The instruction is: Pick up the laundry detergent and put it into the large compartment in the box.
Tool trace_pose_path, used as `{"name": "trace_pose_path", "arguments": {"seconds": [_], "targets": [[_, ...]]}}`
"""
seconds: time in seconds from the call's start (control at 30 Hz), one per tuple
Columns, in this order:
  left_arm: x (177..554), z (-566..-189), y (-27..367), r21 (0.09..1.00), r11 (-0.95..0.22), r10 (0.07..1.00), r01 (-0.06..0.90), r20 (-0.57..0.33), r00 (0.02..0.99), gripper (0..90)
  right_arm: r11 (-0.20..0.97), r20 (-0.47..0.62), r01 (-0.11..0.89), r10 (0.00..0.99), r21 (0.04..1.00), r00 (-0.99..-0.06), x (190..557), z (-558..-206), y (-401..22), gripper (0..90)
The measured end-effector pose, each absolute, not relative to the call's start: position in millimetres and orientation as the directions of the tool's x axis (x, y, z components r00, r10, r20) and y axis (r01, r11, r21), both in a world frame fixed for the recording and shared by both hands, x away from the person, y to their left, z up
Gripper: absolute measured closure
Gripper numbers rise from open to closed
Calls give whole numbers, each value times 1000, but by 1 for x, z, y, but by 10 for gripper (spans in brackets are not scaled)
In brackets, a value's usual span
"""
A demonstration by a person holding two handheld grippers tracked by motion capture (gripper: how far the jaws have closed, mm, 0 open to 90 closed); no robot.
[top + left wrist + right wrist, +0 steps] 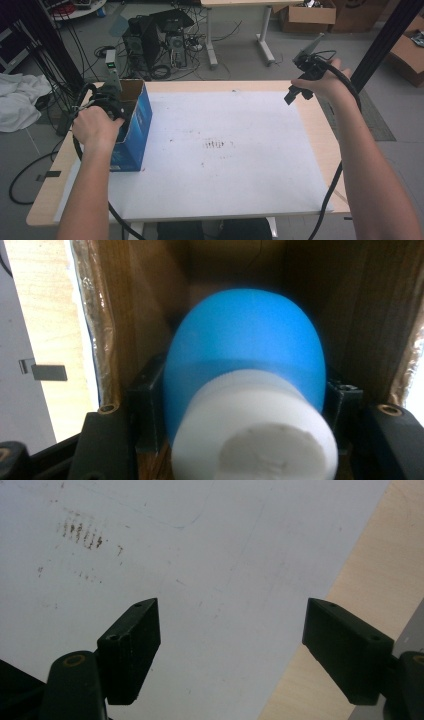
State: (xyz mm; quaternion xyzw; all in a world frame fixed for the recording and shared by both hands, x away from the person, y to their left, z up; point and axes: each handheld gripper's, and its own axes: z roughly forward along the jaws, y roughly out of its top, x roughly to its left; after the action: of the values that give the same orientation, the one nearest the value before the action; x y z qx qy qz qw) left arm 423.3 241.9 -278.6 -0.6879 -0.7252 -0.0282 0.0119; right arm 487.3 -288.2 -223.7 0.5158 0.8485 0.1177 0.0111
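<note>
A blue bottle [245,345] with a white cap [255,430] sits between the black jaws of my left gripper [245,405], which is shut on its sides. The bottle is inside an open cardboard box [125,315], cap toward the camera. In the high view this box [136,131] is blue outside and stands at the table's left edge, with my left gripper [109,97] reaching into its top. My right gripper [294,92] hovers over the table's far right corner. Its jaws stand open with nothing between them [232,645], above the white sheet [200,555].
The white sheet [220,150] covers most of the wooden table [325,140], with faint brown marks [215,145] near its middle. A black post [380,45] rises off the far right corner. A computer tower [155,40], cables and cardboard boxes [307,15] lie on the floor beyond.
</note>
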Motion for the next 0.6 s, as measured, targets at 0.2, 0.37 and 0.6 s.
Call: {"name": "trace_pose_path", "arguments": {"seconds": [0.2, 0.37, 0.6], "targets": [[423, -279, 241, 26, 46, 997, 999, 64, -47, 374, 437, 107, 874, 879, 211, -465, 487, -224, -291, 235], [423, -280, 240, 17, 46, 997, 999, 69, -47, 367, 431, 109, 877, 881, 215, -460, 486, -223, -292, 235], [422, -278, 241, 10, 47, 997, 999, 65, -48, 310, 434, 108, 875, 880, 215, -463, 486, -223, -294, 236]]}}
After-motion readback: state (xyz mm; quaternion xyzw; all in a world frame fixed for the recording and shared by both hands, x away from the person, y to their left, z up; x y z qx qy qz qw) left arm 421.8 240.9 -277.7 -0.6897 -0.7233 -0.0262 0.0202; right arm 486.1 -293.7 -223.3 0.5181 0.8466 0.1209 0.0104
